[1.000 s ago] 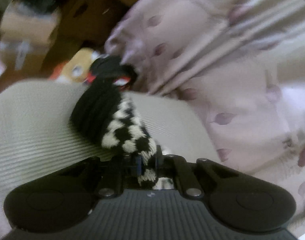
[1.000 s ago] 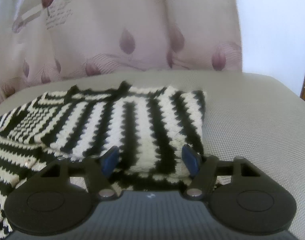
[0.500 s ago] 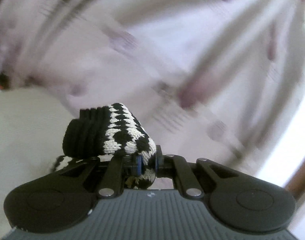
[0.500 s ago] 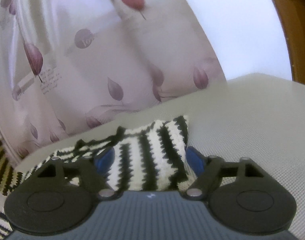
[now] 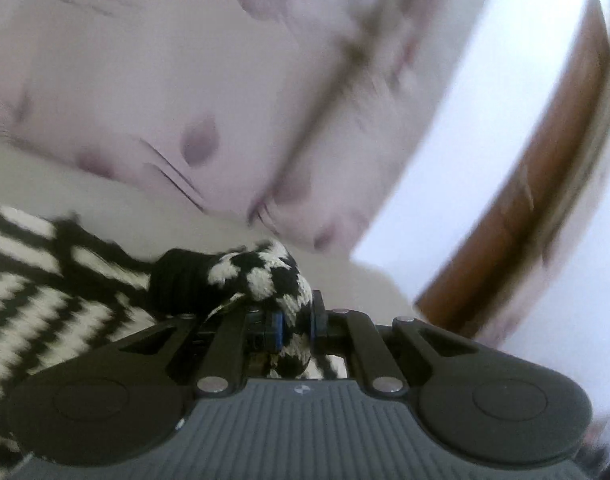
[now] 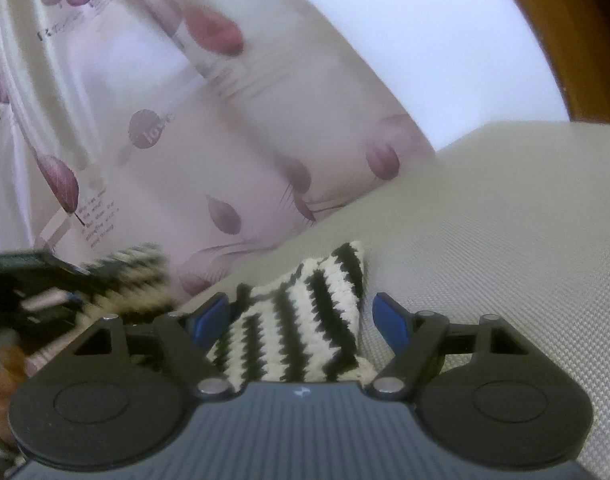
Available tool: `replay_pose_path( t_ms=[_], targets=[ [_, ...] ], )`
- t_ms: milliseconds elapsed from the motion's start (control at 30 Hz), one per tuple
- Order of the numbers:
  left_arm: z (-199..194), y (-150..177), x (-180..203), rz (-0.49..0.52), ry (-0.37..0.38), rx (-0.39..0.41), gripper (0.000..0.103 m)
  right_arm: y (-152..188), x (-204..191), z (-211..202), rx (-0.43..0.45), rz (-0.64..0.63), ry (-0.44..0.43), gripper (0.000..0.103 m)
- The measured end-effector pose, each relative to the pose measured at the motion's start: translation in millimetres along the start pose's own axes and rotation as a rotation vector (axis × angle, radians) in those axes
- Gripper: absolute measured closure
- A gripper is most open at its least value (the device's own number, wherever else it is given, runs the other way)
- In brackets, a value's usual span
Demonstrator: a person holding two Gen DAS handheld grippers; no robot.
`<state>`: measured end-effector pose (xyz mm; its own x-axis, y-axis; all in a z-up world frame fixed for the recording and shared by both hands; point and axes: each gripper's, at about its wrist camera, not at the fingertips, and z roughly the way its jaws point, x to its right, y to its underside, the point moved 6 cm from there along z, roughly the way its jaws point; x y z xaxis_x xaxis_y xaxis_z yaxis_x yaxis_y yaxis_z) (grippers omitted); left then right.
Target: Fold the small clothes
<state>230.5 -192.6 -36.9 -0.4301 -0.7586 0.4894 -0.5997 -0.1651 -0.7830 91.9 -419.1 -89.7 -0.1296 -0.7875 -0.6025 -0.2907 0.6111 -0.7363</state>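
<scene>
A black-and-white knitted garment [image 6: 305,312] lies on a grey-beige woven surface [image 6: 505,216]. In the left wrist view my left gripper [image 5: 295,326] is shut on a black-cuffed, checkered sleeve [image 5: 241,280] of the garment, held over the striped body [image 5: 45,292]. In the right wrist view my right gripper [image 6: 301,320] is open, its blue pads [image 6: 389,320] on either side of a striped folded corner without gripping it. The left gripper [image 6: 25,280] shows blurred at the left edge with the sleeve.
A pale pink curtain with leaf prints [image 6: 185,140] hangs right behind the surface. A white wall [image 6: 425,40] and a brown wooden frame [image 5: 545,180] lie to the right. The woven surface stretches to the right of the garment.
My left gripper has swung right with the sleeve, carrying it over the garment's body. My right gripper has tilted up and stayed open over the folded corner.
</scene>
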Motion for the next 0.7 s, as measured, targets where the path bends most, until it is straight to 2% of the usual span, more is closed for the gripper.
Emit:
replay_pose_path(
  t_ms=[100,133,167,233,267,367,467,567,633,700],
  targets=[
    [13.8,23.2,7.2,0.071,0.031,-0.045,0.086,-1.7,4.5,-1.4,0.007,0.031,-0.010,0.024],
    [17.6,28.5,10.9,0.094,0.052,-0.057,0.076,-2.1,6.0,-1.3,0.008,0.040,-0.013,0.024],
    [16.8,37.0,17.7,0.111,0.077,-0.072,0.065,-2.7,7.6,-1.6,0.009,0.051,-0.015,0.024],
    [14.5,43.4,25.8,0.145,0.121,-0.077,0.009,-3.0,10.0,-2.0,0.012,0.068,-0.020,0.024],
    [8.9,44.8,30.0,0.163,0.132,-0.057,0.003,-3.1,11.1,-2.2,0.012,0.076,-0.022,0.024],
    [-10.5,45.9,37.7,0.204,0.166,-0.012,0.002,-4.0,13.7,-3.3,0.015,0.091,-0.025,0.024],
    [-33.3,40.3,20.4,0.175,0.108,0.022,0.000,-5.4,9.4,-0.9,-0.022,0.068,-0.026,0.024],
    [-58.5,37.4,-27.2,0.091,-0.002,0.050,0.000,-8.2,-7.4,3.1,-0.084,-0.011,-0.057,0.024],
    [-73.1,39.5,-67.2,0.052,-0.104,0.068,0.000,-10.8,-21.2,6.6,-0.114,-0.083,-0.074,0.024],
    [-85.2,40.5,-104.5,0.031,-0.221,0.072,0.001,-11.1,-28.2,17.4,-0.163,-0.159,-0.054,0.024]
  ],
)
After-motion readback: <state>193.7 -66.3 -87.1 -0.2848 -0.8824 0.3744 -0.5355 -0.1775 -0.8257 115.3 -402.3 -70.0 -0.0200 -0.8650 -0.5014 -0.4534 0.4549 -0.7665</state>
